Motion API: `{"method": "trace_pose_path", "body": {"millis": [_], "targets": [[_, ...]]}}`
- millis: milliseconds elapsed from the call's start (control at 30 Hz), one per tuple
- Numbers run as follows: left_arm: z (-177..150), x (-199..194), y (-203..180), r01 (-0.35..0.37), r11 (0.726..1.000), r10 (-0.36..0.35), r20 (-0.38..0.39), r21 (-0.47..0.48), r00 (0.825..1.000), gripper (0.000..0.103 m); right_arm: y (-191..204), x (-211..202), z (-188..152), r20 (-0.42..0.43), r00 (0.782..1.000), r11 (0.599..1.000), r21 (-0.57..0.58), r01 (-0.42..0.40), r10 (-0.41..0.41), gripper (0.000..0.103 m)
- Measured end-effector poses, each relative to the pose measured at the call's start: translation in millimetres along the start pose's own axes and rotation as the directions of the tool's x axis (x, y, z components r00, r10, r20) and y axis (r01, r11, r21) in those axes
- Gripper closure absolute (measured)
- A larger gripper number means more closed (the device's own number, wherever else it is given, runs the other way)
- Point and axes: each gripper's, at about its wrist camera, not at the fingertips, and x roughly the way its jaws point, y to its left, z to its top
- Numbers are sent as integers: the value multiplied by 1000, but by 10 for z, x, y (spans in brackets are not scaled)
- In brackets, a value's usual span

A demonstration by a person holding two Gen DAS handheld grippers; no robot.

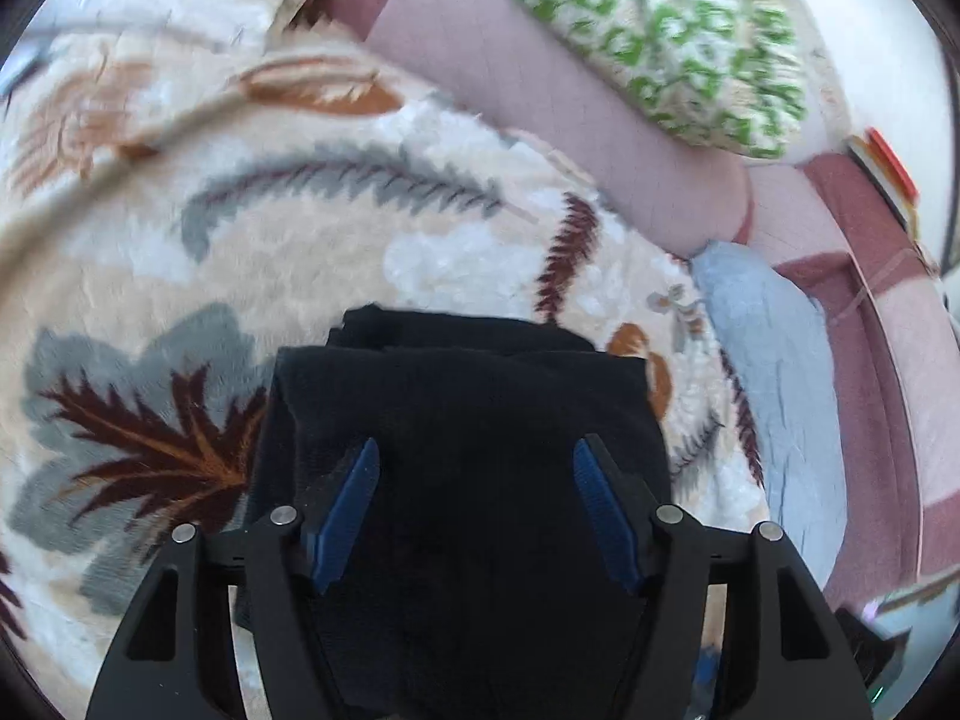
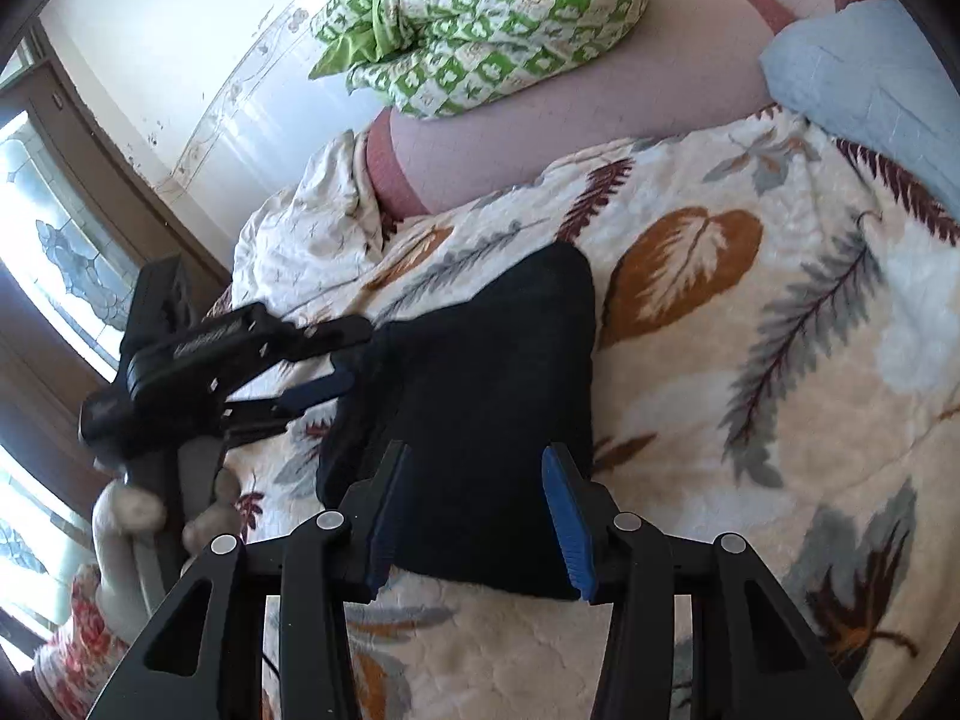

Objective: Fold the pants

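Setting identified as a home bedroom: a bed (image 2: pixel 690 138) covered by a leaf-patterned blanket (image 2: pixel 750 330), a green-checked quilt (image 2: pixel 498 18), a window (image 2: pixel 54 228) noted.

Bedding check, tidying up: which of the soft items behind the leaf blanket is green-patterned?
The green-and-white checked quilt, bundled atop the pink mattress; the pillow beside it is plain blue.

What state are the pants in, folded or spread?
Folded: the black pants lie as a compact stack on the blanket, layered edges visible at the far end.
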Motion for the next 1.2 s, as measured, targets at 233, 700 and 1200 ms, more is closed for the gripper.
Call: {"method": "trace_pose_path", "body": {"millis": [233, 700, 1200], "targets": [[32, -174, 103, 84, 994, -85, -3, -70, 996, 31, -178, 169, -72, -32, 999, 999, 33, -22, 23, 42], [-1372, -1328, 44, -294, 932, 226, 292, 213, 929, 29, -68, -498, -407, 115, 991, 996, 48, 70, -75, 41], [-1949, -1454, -200, -460, 840, 314, 434, 287, 844, 28, 356, -712, -666, 345, 885, 904, -178, 389, -313, 10]]}}
